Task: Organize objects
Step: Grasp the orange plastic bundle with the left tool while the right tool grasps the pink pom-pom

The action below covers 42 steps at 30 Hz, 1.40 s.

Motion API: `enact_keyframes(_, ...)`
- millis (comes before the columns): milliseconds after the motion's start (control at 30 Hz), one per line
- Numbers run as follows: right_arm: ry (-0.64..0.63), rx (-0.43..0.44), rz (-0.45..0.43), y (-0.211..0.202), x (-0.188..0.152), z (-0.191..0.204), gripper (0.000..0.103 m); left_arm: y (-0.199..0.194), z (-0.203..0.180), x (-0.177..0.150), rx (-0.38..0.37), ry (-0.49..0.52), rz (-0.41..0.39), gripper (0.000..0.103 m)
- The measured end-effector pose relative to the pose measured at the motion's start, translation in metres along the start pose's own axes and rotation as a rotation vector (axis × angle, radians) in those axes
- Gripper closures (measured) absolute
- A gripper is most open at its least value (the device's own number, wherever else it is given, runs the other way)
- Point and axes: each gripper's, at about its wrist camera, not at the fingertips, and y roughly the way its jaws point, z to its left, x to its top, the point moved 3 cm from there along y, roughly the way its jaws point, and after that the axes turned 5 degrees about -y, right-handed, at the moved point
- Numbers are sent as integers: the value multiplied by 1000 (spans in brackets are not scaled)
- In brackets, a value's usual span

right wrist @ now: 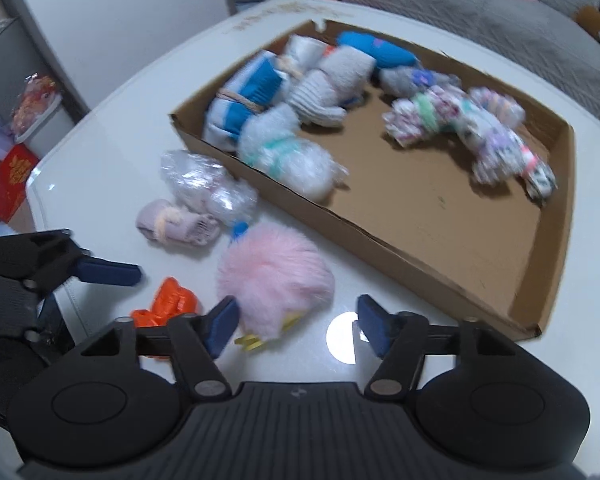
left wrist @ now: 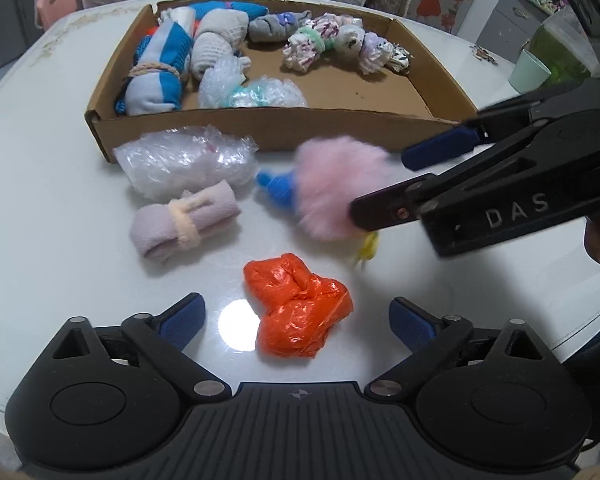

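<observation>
White round table (left wrist: 40, 160) carries everything. Shallow cardboard tray (left wrist: 276, 126) sits at its far side, already holding rolled socks: blue-and-white bundle (left wrist: 156, 76) at its left end, grey rolls (left wrist: 216, 40) beside that, floral rolls (left wrist: 340, 42) toward the right, one bubble-wrapped bundle (left wrist: 252, 90) against the near wall. Right half of the tray floor bare. Outside the tray, on the tabletop: clear bubble-wrap bundle (left wrist: 184, 160) just beside the near wall; pale lilac sock roll (left wrist: 184, 220) touching its near side; pink fluffy toy (left wrist: 340, 188) with a blue knitted cap (left wrist: 278, 188) and yellow feet, lying on its side; orange plastic bag bundle (left wrist: 300, 308) nearest the camera. Left gripper (left wrist: 296, 316) jaws spread wide, straddling the orange bundle, pads clear of it. Right gripper (right wrist: 296, 324) jaws parted, left pad at the pink toy's fur, right pad well off it — nothing clamped. No earlier view to compare.
</observation>
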Motion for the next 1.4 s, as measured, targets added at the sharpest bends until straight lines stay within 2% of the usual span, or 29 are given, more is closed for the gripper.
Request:
enact_keyframes(133,-49,27,-6,4,5,7,33,1,-5,-4,7,39,-32,7)
enact_keyframes(167,-58,32,-7,6,6,8,33,1,-6,-4,7,44,-38,11)
enact_keyframes(233,-70,50,-10,9,9,10,35,0,-7,-4,17,57,-52,19)
enact_keyframes(300,-77,59,-1,12,9,11,44,-1,-7,-4,29,77,-69,39)
enact_keyframes(333,-79,57,7,15,10,11,47,-2,-8,-4,34,87,-77,46)
enact_keyframes(367,-82,58,15,18,9,12,52,-2,-7,-3,35,88,-80,48)
enact_keyframes(400,-82,64,26,20,9,11,58,-2,-5,-3,26,79,-80,49)
enact_keyframes(500,-71,68,39,20,6,9,67,-4,-4,-4,20,73,-83,50)
enact_keyframes(1067,9,61,46,-10,-11,-20,69,-14,-6,-6,18,76,-31,52)
enact_keyframes(1233,40,50,49,-33,-23,-34,69,-29,-11,-1,41,106,9,52)
enact_keyframes(1300,57,46,43,-44,-29,-41,69,-39,-15,3,34,110,27,52)
enact_keyframes(1400,90,35,13,-63,-33,-54,69,-58,-23,21,5,114,9,52)
